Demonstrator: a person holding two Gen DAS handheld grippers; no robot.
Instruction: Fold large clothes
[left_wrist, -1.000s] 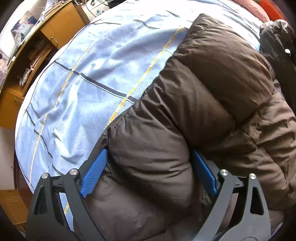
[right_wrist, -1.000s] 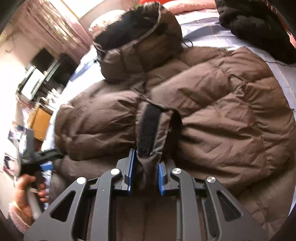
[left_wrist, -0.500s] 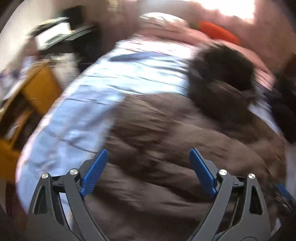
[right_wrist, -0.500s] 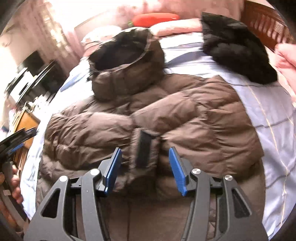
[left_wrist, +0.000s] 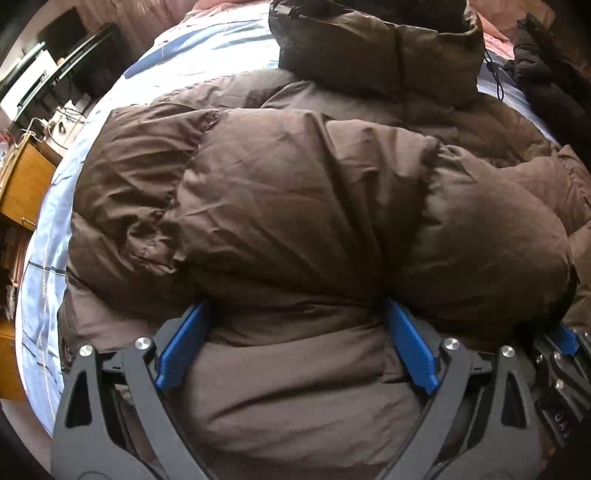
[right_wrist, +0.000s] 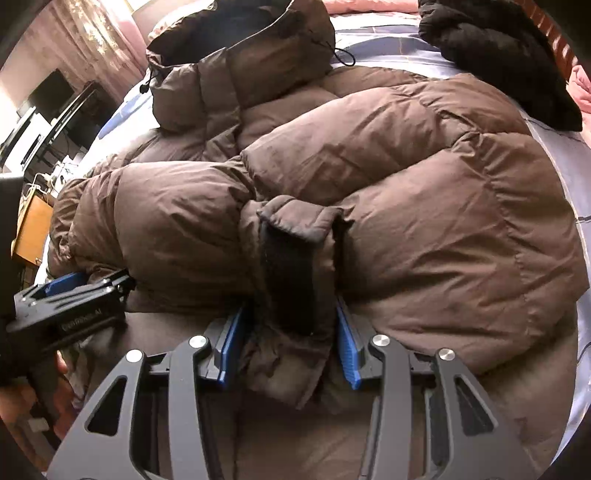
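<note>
A brown hooded puffer jacket (left_wrist: 314, 192) lies on the bed, both sleeves folded across its body (right_wrist: 424, 206). My left gripper (left_wrist: 295, 339) is open, its blue pads either side of the jacket's lower part under the folded left sleeve. My right gripper (right_wrist: 288, 339) is open, its jaws about the width of the black-lined cuff (right_wrist: 291, 266) that lies between them. The left gripper also shows in the right wrist view (right_wrist: 77, 291), at the jacket's left side. The right gripper's tip shows at the far right of the left wrist view (left_wrist: 561, 343).
The bed has a light blue checked sheet (left_wrist: 44, 229). A black garment (right_wrist: 498, 55) lies at the back right by pink bedding. A wooden cabinet (left_wrist: 22, 184) and dark TV stand (left_wrist: 66, 66) stand left of the bed.
My right gripper let go of the sleeve cuff and opened, and now stands half closed around it. My left gripper swung from the jacket's side edge to its lower front, still open.
</note>
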